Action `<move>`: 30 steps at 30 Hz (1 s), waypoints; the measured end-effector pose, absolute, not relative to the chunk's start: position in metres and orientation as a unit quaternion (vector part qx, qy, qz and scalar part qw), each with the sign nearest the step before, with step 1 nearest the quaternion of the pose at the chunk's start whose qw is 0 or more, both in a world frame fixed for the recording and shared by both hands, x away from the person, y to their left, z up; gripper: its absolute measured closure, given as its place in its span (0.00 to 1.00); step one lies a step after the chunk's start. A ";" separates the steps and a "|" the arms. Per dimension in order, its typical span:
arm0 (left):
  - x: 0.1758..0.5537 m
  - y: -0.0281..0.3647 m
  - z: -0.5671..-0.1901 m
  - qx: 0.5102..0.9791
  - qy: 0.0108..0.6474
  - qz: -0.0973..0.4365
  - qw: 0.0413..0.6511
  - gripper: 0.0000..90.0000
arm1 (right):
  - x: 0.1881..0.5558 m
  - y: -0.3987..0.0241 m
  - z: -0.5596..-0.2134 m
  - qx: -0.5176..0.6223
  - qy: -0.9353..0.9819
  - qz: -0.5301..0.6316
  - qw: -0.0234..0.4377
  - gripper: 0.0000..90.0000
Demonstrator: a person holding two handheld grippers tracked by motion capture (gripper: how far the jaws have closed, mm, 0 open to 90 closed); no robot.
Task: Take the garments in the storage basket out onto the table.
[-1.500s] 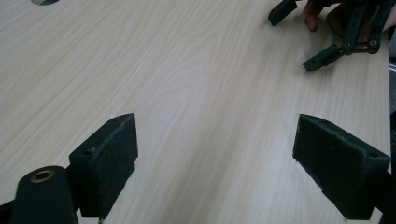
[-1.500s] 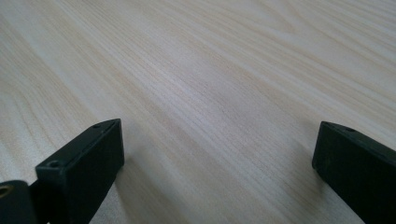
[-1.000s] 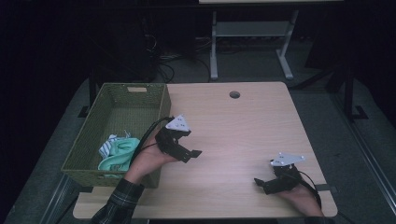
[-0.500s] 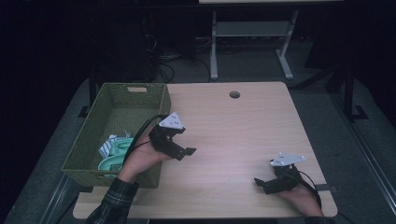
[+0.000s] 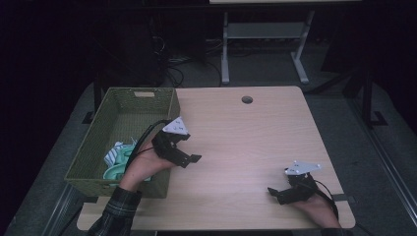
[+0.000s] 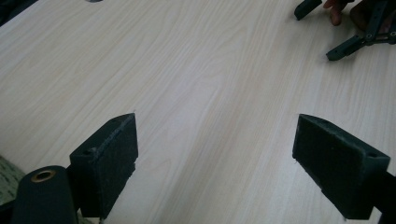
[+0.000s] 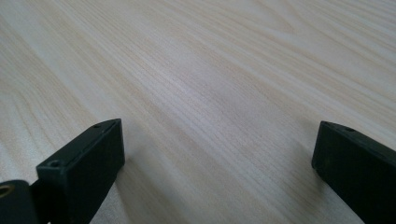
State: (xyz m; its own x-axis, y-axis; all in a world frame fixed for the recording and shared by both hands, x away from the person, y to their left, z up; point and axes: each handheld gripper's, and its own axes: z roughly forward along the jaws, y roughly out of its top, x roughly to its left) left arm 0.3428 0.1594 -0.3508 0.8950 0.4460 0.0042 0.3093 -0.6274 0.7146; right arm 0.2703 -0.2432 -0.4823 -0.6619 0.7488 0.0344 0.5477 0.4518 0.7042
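**Left claw poised at the basket's edge, cloth waiting inside**

I hold the left gripper [image 5: 189, 158] just off the right wall of the olive-green woven rectangular basket [image 5: 169, 105], its jaws spread wide over bare wood with nothing between them. The crumpled mint-green and white striped cloth [image 5: 117, 158] lies in the near end of the basket, down and to the left of the claw, behind the hand and below the rim. To take it cleanly, I judge I should turn the jaws back over the wall, come down from above clear of the weave, and close on a raised fold rather than a flat patch. Across the pale wooden table [image 5: 246, 142], well apart near the front right edge, my right gripper [image 5: 276, 193] rests low, jaws likewise parted and empty.
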 end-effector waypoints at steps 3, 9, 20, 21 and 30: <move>0.343 0.163 -0.348 0.899 0.208 0.096 0.374 0.15 | 0.270 -0.243 -0.482 0.386 0.840 0.354 0.142 0.02; 0.343 0.170 -0.346 0.897 0.213 0.099 0.374 0.15 | 0.270 -0.243 -0.482 0.386 0.840 0.354 0.142 0.02; 0.343 0.183 -0.343 0.895 0.222 0.101 0.374 0.15 | 0.270 -0.243 -0.482 0.386 0.840 0.354 0.142 0.02; 0.343 0.184 -0.342 0.894 0.223 0.102 0.374 0.15 | 0.270 -0.243 -0.482 0.386 0.840 0.354 0.142 0.02; 0.345 0.199 -0.340 0.890 0.237 0.110 0.373 0.15 | 0.270 -0.243 -0.482 0.387 0.840 0.354 0.142 0.02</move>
State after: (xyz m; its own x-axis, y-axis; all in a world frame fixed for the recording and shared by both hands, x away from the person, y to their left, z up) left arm 0.3446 0.1990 -0.3400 0.8636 0.5038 0.0196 0.3397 -0.6101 0.7158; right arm 0.2703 -0.2432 -0.4823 -0.6607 0.7499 0.0349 0.5487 0.4507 0.7041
